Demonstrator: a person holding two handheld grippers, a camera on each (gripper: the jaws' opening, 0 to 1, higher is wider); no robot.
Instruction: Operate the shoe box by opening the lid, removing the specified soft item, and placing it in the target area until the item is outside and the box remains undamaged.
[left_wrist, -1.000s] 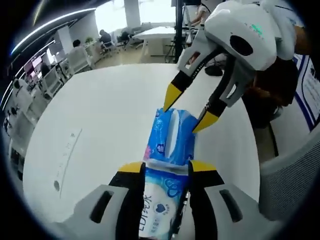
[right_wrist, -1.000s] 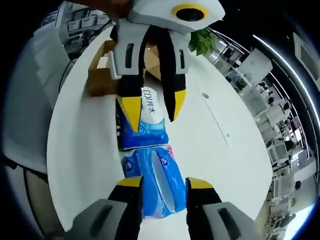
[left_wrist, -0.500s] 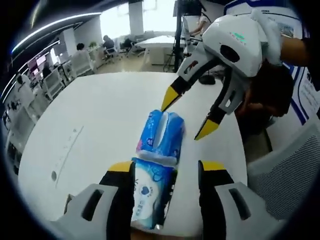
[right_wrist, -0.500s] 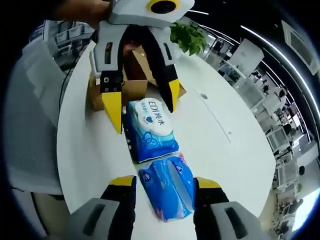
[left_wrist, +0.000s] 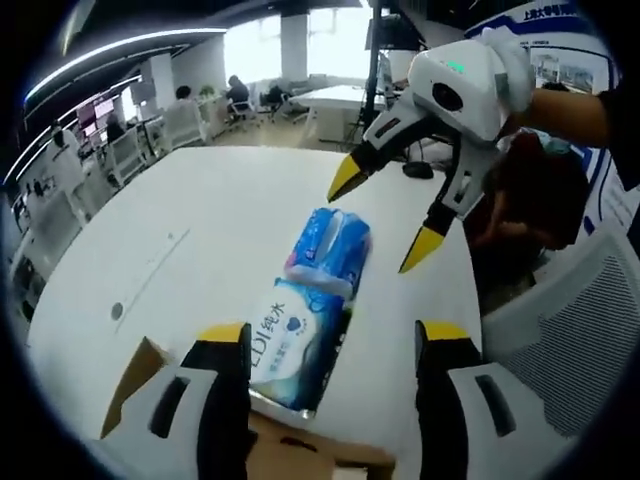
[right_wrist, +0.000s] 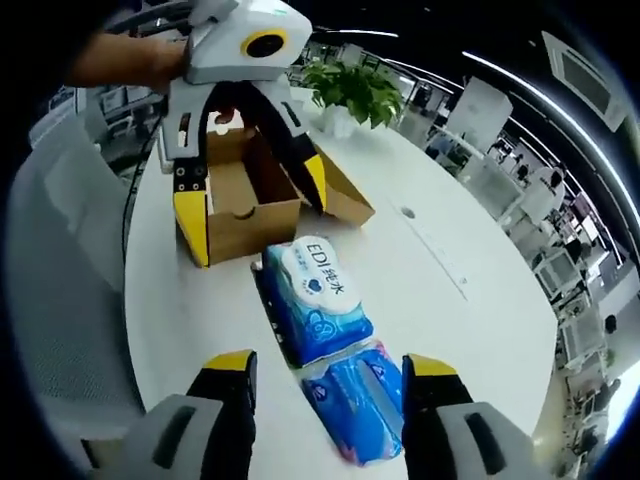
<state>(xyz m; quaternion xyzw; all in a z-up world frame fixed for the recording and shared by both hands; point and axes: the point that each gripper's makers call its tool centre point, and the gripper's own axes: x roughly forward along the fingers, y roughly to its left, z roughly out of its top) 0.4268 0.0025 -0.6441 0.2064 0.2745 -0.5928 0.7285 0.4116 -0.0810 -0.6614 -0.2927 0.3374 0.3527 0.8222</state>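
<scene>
Near to far from the right gripper view: right gripper (right_wrist: 328, 372) spread wide, gripping nothing, hovering over the blue tissue pack (right_wrist: 352, 400), which lies flat on the white tabletop (right_wrist: 450, 320). Touching it end to end is the wipes pack (right_wrist: 315, 298) with the white label, also flat on the tabletop, outside the box. Just past that sits the cardboard shoe box (right_wrist: 245, 200), lid swung open, inside looks empty as far as I can see. Left gripper (right_wrist: 252, 218) hangs over the box front, spread apart and empty. A potted plant (right_wrist: 352, 92) stands behind the box.

In the left gripper view the left gripper (left_wrist: 332, 340) frames the wipes pack (left_wrist: 290, 342), with the tissue pack (left_wrist: 332, 246) beyond and the right gripper (left_wrist: 385, 222) above it.

Risks, as I judge it:
- the left gripper is low and close to the box wall; a careless pull-away could catch the cardboard edge and dent or drag it
- the open lid flap could get knocked and crease
- the right gripper sweeping down could nudge either pack out of the target spot, since they are soft and light
</scene>
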